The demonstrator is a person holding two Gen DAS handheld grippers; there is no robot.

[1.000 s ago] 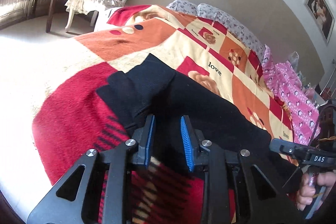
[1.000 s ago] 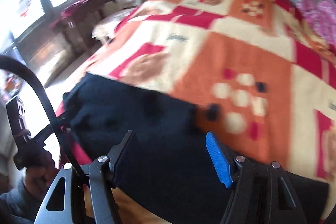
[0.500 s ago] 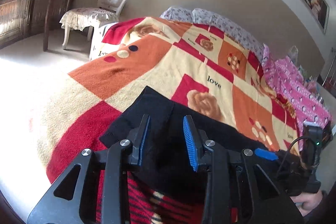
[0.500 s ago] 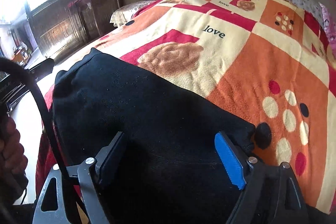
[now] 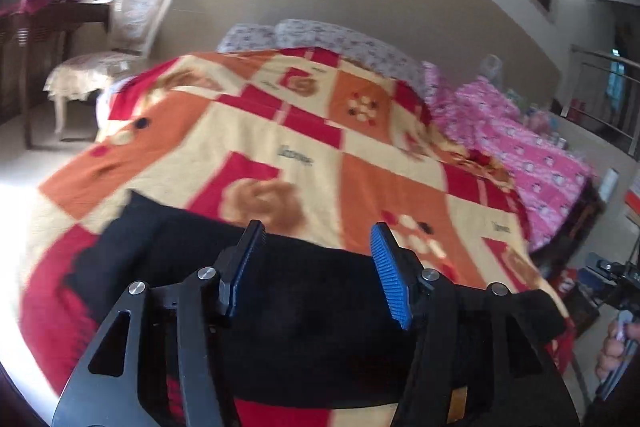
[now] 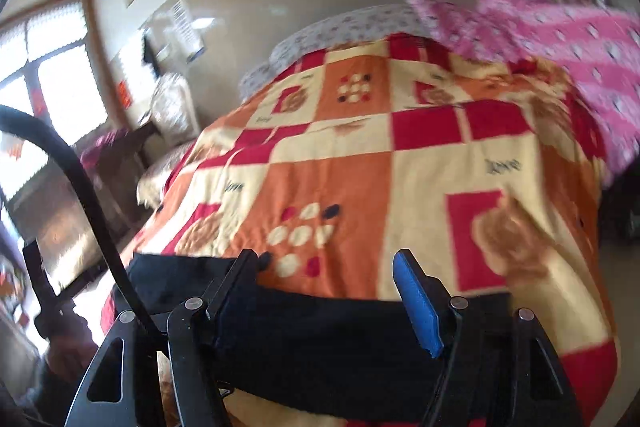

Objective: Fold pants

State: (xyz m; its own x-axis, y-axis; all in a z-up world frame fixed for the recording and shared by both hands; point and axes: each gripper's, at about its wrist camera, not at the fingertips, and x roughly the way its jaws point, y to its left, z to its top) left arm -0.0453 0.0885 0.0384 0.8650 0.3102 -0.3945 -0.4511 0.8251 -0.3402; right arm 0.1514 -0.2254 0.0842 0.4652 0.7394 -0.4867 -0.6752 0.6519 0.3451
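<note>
The black pants (image 5: 312,327) lie as a flat folded band across the near edge of the bed, on the patchwork blanket (image 5: 320,147). My left gripper (image 5: 316,231) hovers above the band with its jaws opening, and its blue pads hold nothing. In the right wrist view the pants (image 6: 328,331) stretch across below my right gripper (image 6: 325,257). Its jaws are closing but stand wide apart, with no cloth between them. Both views are blurred by motion.
A pink quilt (image 5: 520,147) lies bunched along the bed's right side, with flowered pillows (image 5: 320,35) at the head. A white chair (image 5: 132,27) and a dark table stand left of the bed. A hand (image 5: 612,347) holds the other gripper at the right. A black cable (image 6: 80,179) arcs on the left.
Both grippers have drawn back and up from the pants, so more of the bed shows. The left jaws have spread from nearly shut to wide. The pants now lie flat and released.
</note>
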